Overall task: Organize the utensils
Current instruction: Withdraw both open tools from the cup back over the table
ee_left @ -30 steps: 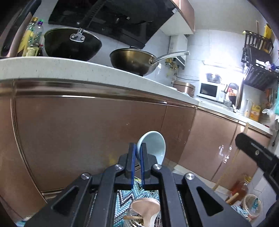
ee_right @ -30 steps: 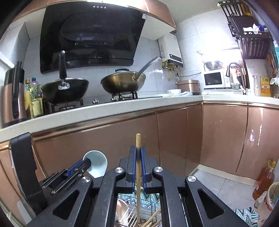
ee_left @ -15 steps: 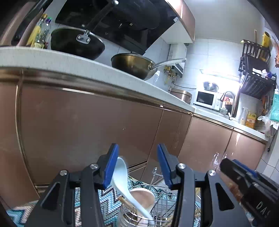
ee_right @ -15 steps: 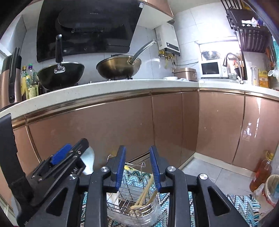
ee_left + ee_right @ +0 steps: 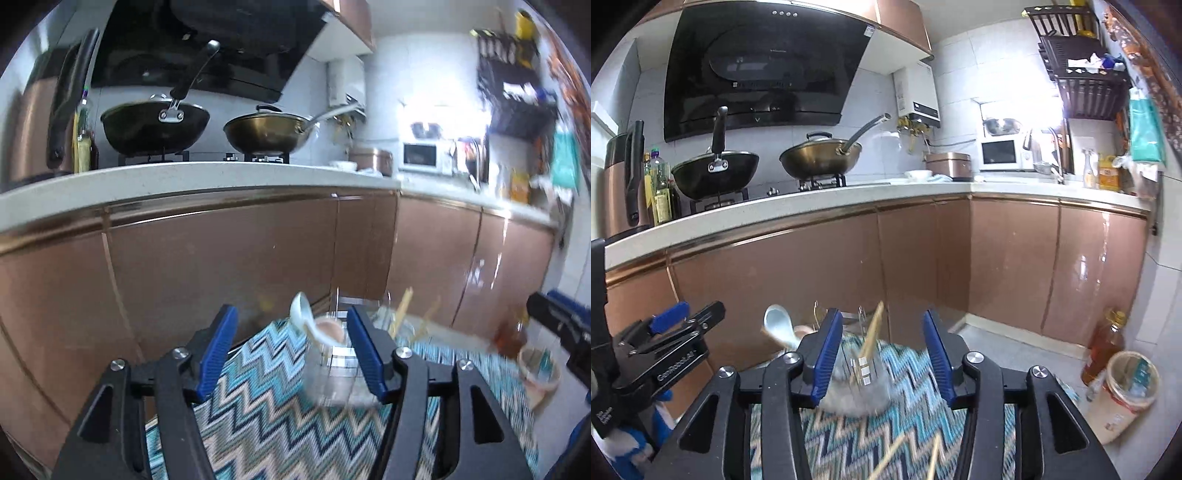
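Note:
A wire utensil holder stands on a zigzag-patterned cloth. A pale blue ceramic spoon and a pinkish spoon stand in it, with wooden chopsticks beside them. My left gripper is open and empty, drawn back from the holder. In the right wrist view the holder holds the blue spoon and chopsticks. My right gripper is open and empty above it. Two loose chopsticks lie on the cloth near me.
Copper cabinet fronts rise behind the cloth under a white counter with two woks. An oil bottle and a plastic tub stand on the floor at the right.
Both grippers opened: the left let go of the blue spoon, the right let go of a chopstick, both into the holder. Both have since pulled back and up.

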`<state>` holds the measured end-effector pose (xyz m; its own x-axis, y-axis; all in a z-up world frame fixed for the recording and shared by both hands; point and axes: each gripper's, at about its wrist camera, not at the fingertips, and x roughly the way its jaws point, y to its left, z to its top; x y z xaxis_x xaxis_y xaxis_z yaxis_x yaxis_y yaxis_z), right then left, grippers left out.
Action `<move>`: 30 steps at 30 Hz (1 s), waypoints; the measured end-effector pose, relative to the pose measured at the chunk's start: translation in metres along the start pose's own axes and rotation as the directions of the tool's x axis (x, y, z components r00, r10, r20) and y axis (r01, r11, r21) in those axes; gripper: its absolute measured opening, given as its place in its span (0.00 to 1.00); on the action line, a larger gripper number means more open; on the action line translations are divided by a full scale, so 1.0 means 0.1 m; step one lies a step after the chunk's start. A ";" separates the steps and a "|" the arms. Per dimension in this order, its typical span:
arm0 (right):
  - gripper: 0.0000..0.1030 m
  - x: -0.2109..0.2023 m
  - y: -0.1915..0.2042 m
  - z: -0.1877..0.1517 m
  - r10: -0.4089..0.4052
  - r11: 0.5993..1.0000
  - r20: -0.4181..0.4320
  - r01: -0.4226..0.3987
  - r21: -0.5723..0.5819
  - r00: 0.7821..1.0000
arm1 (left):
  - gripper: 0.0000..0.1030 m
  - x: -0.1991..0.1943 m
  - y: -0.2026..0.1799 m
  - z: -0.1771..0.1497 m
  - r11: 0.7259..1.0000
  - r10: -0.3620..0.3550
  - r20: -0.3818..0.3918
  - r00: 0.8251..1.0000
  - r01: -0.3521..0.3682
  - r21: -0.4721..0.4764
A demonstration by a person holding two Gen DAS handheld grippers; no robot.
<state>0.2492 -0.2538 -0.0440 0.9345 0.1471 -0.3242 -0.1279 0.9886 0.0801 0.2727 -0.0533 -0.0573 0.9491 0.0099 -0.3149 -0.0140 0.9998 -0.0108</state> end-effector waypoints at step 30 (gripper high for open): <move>0.51 -1.73 0.63 -0.31 -0.018 0.996 -0.007 0.017 -0.089 1.000 | 0.65 -1.88 0.14 -0.26 0.996 -0.039 0.010 0.999 0.038 0.082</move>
<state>0.0690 -0.2157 -0.0123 0.9344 0.1295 -0.3317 -0.1406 0.9900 -0.0098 0.0861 -0.0410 -0.0226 0.9521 -0.0288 -0.3046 0.0479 0.9973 0.0556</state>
